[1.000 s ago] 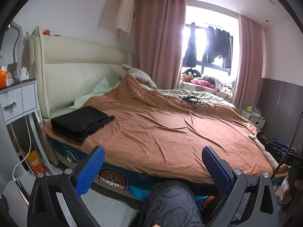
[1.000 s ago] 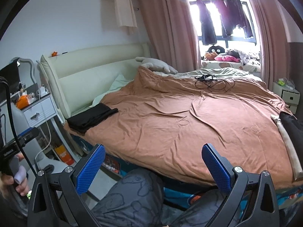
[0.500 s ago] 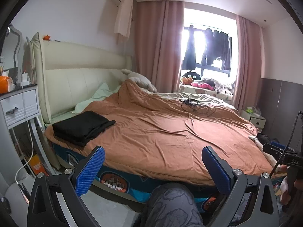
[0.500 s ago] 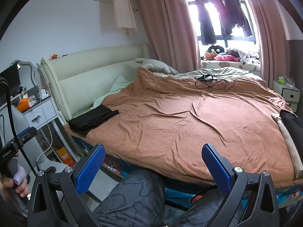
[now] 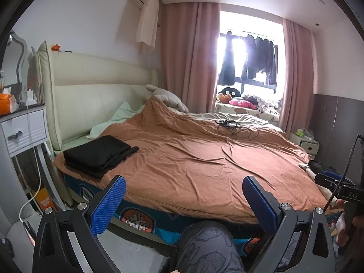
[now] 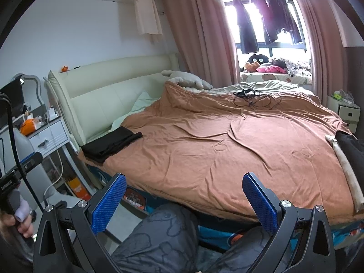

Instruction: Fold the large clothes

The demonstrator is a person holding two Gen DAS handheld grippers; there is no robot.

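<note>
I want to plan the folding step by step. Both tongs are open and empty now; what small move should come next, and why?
Probably reach the right tongs toward the dark garment at the bed's right edge. It lies unfolded, while the black pile near the headboard already looks folded.

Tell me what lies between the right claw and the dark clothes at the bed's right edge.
Nothing visible. The right claw hangs open short of the bed; only bare orange blanket lies between it and the dark clothes.
</note>
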